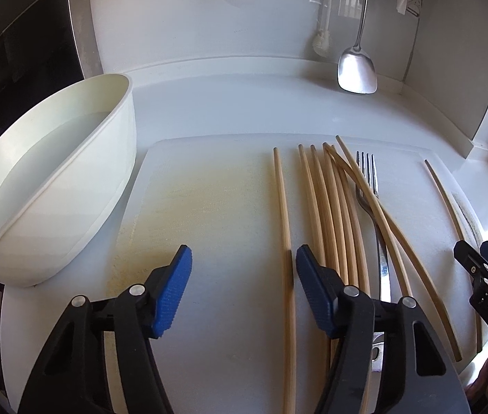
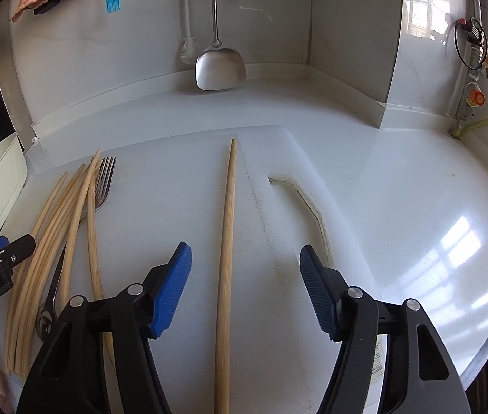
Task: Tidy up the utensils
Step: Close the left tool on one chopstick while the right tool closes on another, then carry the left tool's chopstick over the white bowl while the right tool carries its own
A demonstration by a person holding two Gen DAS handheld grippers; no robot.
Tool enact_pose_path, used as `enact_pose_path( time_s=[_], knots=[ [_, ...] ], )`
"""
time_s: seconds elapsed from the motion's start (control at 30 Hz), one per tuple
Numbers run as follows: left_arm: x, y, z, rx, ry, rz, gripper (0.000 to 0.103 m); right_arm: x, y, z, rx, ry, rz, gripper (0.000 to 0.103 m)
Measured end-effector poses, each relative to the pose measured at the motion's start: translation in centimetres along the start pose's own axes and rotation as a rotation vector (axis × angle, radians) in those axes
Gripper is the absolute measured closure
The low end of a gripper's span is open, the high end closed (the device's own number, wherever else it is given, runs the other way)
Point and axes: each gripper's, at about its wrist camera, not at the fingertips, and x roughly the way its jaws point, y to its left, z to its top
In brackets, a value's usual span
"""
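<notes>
While both grippers (image 1: 242, 291) (image 2: 244, 291) stand open astride single chopsticks (image 1: 285, 241) (image 2: 226, 241) on the board (image 1: 209, 207), pinching comes next.

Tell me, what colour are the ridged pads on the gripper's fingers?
Blue pads, on black fingers; clearest in the right wrist view.

Near ends of the long pale wooden chopsticks (image 1: 333, 207) hidden under the right jaw. Shiny metal fork (image 1: 371, 193) handle covered there too. Single thin wooden chopstick (image 2: 226, 258) between the jaws, cut off at the bottom edge.
</notes>
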Motion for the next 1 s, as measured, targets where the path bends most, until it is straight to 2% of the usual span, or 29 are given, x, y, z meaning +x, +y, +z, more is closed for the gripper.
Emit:
enact_pose_path(
  time_s=[0.03,0.07,0.17,0.33,0.43,0.5,0.8,1.0],
  knots=[
    [0.0,-0.1,0.0,0.001,-0.002,0.000,0.047,-0.1,0.1,0.0,-0.012,-0.005,-0.009,0.052],
    [-0.1,-0.2,-0.1,0.003,-0.003,0.000,0.050,-0.3,0.4,0.0,-0.031,-0.006,-0.015,0.064],
    [-0.2,-0.3,-0.1,0.007,-0.008,-0.001,0.055,-0.4,1.1,-0.2,-0.073,-0.017,-0.032,0.070],
    [-0.4,-0.9,-0.1,0.021,-0.010,-0.005,0.070,-0.5,1.5,-0.3,-0.099,-0.018,-0.017,0.079],
    [-0.7,-1.2,-0.5,0.030,-0.018,-0.006,0.082,-0.5,1.8,-0.6,-0.116,-0.019,-0.004,0.088],
    [-0.8,-1.4,-0.7,0.036,-0.020,-0.007,0.095,-0.5,2.1,-0.8,-0.134,-0.022,-0.007,0.095],
    [-1.1,-0.5,-0.8,-0.015,-0.009,-0.061,0.096,-0.5,1.0,-1.1,-0.048,-0.017,0.062,0.097],
    [-2.1,0.1,-0.7,-0.039,-0.014,-0.066,0.096,-1.4,1.0,-0.7,-0.038,-0.030,0.086,0.097]
  ],
)
